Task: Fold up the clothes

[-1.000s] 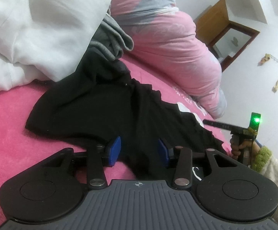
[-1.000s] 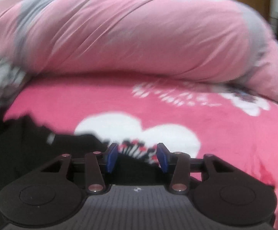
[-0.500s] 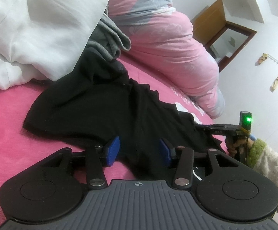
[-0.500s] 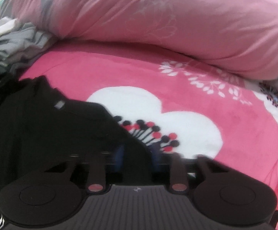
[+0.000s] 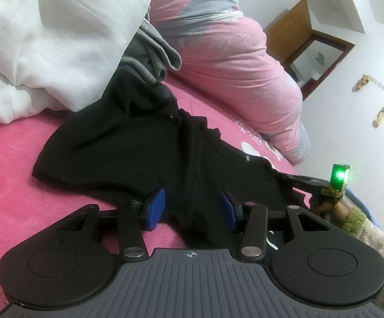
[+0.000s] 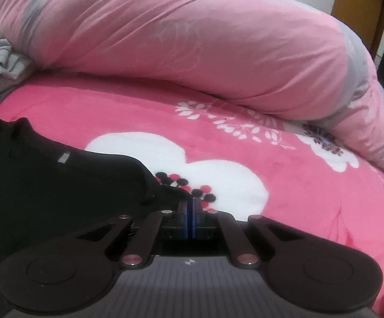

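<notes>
One black garment (image 5: 149,153) lies spread on a pink bed (image 5: 9,164), a fold of it running between the half-open jaws of the left gripper (image 5: 190,209), whose blue pads do not press the cloth. The right gripper (image 6: 189,213) has its jaws shut on the garment's far corner, the dark edge pinched just ahead of the pads over a white flower print. Beyond the jaws sit two white pillows (image 5: 46,34), one grey garment (image 5: 152,50) bunched beside them and overlapping the black one's top edge, and one rolled pink duvet (image 6: 192,42) along the back of the bed. Only the left view shows the pillows, a wall hook rail (image 5: 380,90), and the right gripper from outside, with a green light (image 5: 340,176) and a hand (image 5: 335,208) in a fuzzy sleeve (image 5: 374,235). Only the right view shows the pinch itself. A wooden cabinet (image 5: 290,34) appears in both.
</notes>
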Tool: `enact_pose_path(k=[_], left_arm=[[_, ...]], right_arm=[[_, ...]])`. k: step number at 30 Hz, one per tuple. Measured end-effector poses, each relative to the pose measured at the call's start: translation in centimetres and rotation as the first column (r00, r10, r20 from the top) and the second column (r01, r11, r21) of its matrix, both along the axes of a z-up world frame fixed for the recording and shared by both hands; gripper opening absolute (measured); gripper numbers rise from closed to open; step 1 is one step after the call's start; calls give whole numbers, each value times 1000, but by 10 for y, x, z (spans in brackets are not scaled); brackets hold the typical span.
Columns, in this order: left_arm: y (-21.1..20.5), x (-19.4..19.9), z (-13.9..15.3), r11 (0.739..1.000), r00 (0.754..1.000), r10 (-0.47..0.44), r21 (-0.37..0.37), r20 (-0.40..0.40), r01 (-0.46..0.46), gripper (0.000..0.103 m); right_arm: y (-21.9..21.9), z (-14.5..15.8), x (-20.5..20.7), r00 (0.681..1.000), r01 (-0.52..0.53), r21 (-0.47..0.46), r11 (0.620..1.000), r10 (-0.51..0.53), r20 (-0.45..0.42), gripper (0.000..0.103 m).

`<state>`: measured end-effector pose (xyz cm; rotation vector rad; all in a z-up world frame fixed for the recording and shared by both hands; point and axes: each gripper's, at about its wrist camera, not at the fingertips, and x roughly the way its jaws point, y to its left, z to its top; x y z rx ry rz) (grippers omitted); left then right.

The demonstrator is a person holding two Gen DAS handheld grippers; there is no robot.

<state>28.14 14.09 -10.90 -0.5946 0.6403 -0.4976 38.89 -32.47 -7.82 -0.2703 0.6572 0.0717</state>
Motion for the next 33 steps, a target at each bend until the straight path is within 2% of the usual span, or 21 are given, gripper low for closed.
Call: enact_pose_path(k=[2,5,6,8,10,12,14,17,22,24,27,30,33], left_arm=[[0,0,0,1000,1000,0,-1,0,0,46],[0,1,0,1000,1000,0,-4,-1,0,46],[1,1,0,1000,1000,0,-6,-1,0,46],[1,1,0,1000,1000,1,-10,-2,-1,46],[1,0,0,1000,1000,2,-11,-2,-2,46],[1,0,0,1000,1000,4,-10,-2,-4,46],[1,0,0,1000,1000,5,-10,-3,-5,46],[1,0,0,1000,1000,5,-10,-3,-5,46],[1,0,0,1000,1000,6,-10,-2,-6,46],[1,0,0,1000,1000,5,-11,-2,-5,46],[1,0,-1,1000,1000,6,-13,-2,-6,46],[2,0,-1,1000,1000,6,-15,-2,-6,46],[2,0,-2,1000,1000,6,-18,-1,-6,46]], right_arm=[[1,2,4,1000,15,10,1000,-15,9,7],[-12,25,2,994,81,95,992,-87,61,31],[-19,37,-1,989,107,134,985,-119,85,34],[-36,63,-13,973,158,199,967,-188,137,35],[-51,86,-29,951,215,223,951,-255,172,35],[-63,101,-44,937,269,226,936,-309,165,35],[-73,103,-57,932,311,219,925,-342,121,35],[-90,91,-70,904,412,196,890,-426,33,35],[-133,53,-79,800,596,250,763,-589,-109,37],[-138,42,-77,792,606,237,759,-602,-99,41],[-138,31,-65,797,601,195,775,-601,-62,49],[-145,22,-48,788,614,165,772,-612,-64,49],[-149,14,-35,795,606,153,781,-600,-86,49]])
